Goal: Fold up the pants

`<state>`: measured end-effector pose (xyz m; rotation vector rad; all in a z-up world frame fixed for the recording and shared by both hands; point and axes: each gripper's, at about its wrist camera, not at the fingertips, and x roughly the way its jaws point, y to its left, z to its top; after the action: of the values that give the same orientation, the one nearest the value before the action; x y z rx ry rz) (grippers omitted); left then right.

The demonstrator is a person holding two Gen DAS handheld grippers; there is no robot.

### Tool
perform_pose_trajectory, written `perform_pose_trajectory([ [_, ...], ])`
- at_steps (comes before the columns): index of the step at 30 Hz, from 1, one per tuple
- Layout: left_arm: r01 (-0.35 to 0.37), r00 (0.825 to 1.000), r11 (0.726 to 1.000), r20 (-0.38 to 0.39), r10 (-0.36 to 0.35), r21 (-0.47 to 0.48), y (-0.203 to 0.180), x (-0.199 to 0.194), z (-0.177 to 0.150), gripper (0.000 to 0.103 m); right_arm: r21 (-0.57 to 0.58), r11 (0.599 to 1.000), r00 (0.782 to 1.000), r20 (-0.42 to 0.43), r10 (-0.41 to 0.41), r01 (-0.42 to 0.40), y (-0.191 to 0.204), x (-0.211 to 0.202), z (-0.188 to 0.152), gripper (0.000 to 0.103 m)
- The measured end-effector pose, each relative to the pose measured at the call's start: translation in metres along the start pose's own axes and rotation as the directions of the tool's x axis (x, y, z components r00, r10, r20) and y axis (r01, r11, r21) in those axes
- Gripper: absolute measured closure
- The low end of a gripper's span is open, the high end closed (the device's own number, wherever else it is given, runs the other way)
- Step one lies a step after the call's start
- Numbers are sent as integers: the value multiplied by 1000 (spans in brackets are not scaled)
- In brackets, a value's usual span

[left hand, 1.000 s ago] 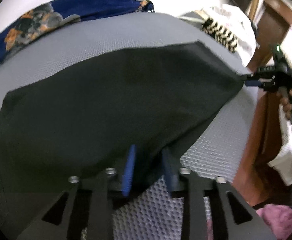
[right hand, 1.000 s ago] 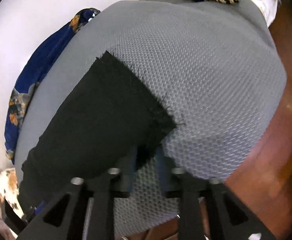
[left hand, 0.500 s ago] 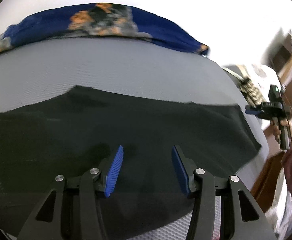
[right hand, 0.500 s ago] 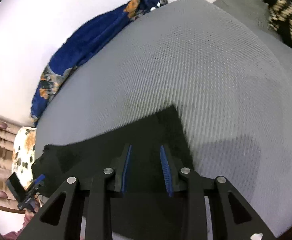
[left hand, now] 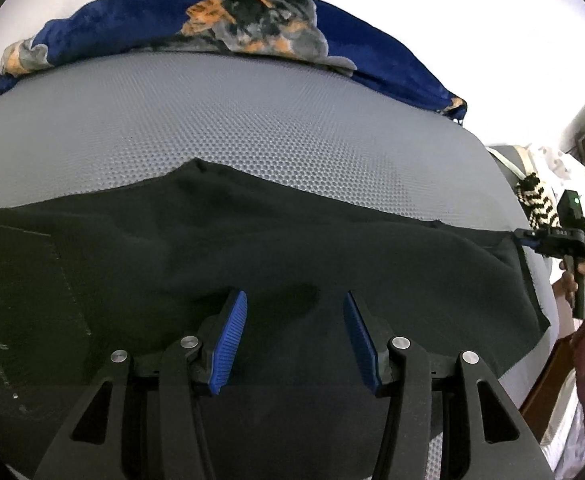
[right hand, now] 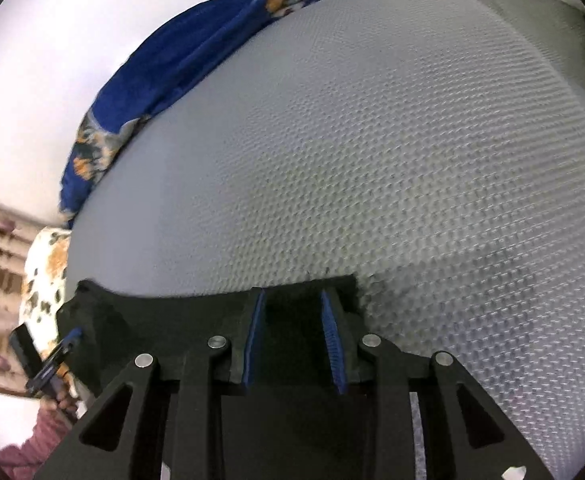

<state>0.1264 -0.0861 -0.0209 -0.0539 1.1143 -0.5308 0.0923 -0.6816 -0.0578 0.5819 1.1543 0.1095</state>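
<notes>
Black pants (left hand: 276,256) lie spread flat across the near part of a grey honeycomb mattress (left hand: 252,128). A back pocket shows at the left. My left gripper (left hand: 294,304) is open and empty, its blue pads just above the cloth. My right gripper (right hand: 294,300) is open over the pants' hem corner (right hand: 308,308), with no cloth between the pads. In the left wrist view the right gripper (left hand: 520,236) sits at the far right hem. In the right wrist view the left gripper (right hand: 70,338) sits at the far left end of the pants.
A blue blanket with orange patches (left hand: 252,20) lies along the far edge of the mattress by a white wall. A black-and-white striped item (left hand: 536,204) and wooden furniture stand at the right. A spotted cloth (right hand: 44,272) lies at the left end.
Both grippers have let go of the pants and opened. The pants went from held up to lying flat on the mattress, and both grippers now hover low over the cloth.
</notes>
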Motion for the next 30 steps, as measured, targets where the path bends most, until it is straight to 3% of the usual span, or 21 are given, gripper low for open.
perform_pose_trajectory([
  [3,-9,1000,1000,-6,9,7,-4,5,1,51,-24,1000,1000,-4,-10,10,6,1,-6,98],
  [7,-11,1000,1000,2,11,12,-7,6,3,51,-79,988,986,117,-120,130,32,-13,-16,99],
  [9,-16,1000,1000,9,16,16,-9,5,4,51,-87,974,962,198,-190,210,43,-27,-23,100],
  [12,-15,1000,999,26,15,29,-12,3,6,51,-59,965,932,282,-227,254,45,-47,-29,101],
  [19,-29,999,998,36,27,57,-17,6,6,52,13,944,907,272,-320,330,36,-20,-22,101],
  [23,-37,998,997,60,33,69,-12,1,5,51,65,952,901,311,-303,298,30,-26,-25,101],
  [26,-57,998,996,24,55,71,-2,13,2,51,93,939,903,257,-344,331,18,-7,-24,101],
  [29,-54,998,994,26,52,90,2,18,-1,51,103,918,883,254,-396,382,20,0,-22,94],
  [30,-60,998,993,18,58,101,1,17,-1,51,112,911,879,241,-412,396,21,-1,-21,79],
])
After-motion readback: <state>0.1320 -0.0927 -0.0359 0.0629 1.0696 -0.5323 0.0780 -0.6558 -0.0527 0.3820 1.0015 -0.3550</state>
